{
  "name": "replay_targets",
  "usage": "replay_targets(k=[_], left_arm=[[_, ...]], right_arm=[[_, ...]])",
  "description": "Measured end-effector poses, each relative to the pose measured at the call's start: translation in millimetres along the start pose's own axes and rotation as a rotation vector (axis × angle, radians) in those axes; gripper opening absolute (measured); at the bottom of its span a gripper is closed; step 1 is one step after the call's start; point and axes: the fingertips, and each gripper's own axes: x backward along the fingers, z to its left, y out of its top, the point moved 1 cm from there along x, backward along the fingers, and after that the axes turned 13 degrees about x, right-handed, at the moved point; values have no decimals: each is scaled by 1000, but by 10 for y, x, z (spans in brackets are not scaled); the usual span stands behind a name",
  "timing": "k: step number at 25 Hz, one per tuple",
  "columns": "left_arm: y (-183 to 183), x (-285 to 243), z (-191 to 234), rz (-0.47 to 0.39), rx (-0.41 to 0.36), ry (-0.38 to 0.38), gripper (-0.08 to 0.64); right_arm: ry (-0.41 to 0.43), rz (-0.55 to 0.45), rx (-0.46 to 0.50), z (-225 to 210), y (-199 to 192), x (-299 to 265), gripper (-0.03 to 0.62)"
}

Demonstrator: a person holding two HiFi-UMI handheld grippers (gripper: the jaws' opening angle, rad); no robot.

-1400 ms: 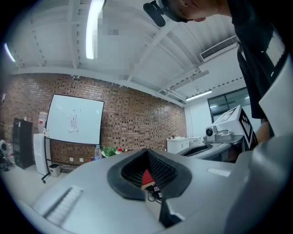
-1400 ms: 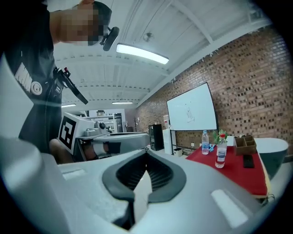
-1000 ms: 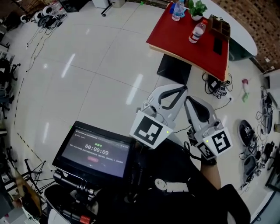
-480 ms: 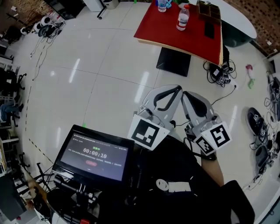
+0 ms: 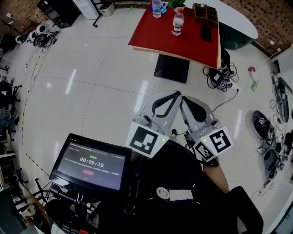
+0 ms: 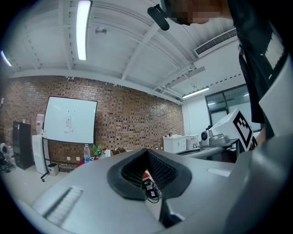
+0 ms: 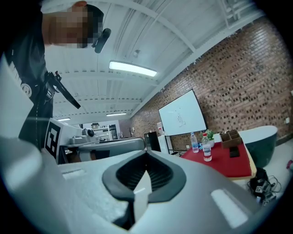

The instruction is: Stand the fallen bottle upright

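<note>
A red table [image 5: 158, 39] stands far ahead on the white floor. Two water bottles are on it, both upright: a red-capped bottle [image 5: 177, 22] [image 7: 206, 148] and a blue-labelled bottle [image 5: 157, 8] [image 7: 195, 142] behind it. I see no bottle lying down. My left gripper [image 5: 176, 95] [image 6: 147, 153] and right gripper [image 5: 184, 100] [image 7: 145, 157] are held side by side close to the body, well short of the table. Both are shut with nothing in them.
A wooden box [image 5: 204, 13], a black phone [image 5: 206, 32] and a potted plant [image 5: 176, 3] share the table. Cables and a power strip [image 5: 219, 77] lie on the floor to its right, shoes [image 5: 262, 124] further right. A monitor [image 5: 91, 162] stands at my lower left.
In the head view the red table and its bottles have shifted to the left and upward. Both grippers stay shut and have drifted slightly left. The monitor's timer has advanced.
</note>
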Motion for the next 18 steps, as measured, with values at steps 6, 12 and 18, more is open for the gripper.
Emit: replay_targets(k=[6,12,18], left_arm=[[-21,-3,-7,-7,5,-15,3],[-1,-19,53,-8,24,-12,2],[-21,-17,113,-3,28,-5,2]], right_arm=[[-22,-5,4,9,6,28,3],[-27,-11,5,-9,34,-30,3],[-21,-11,13,-14,38,-84,3]])
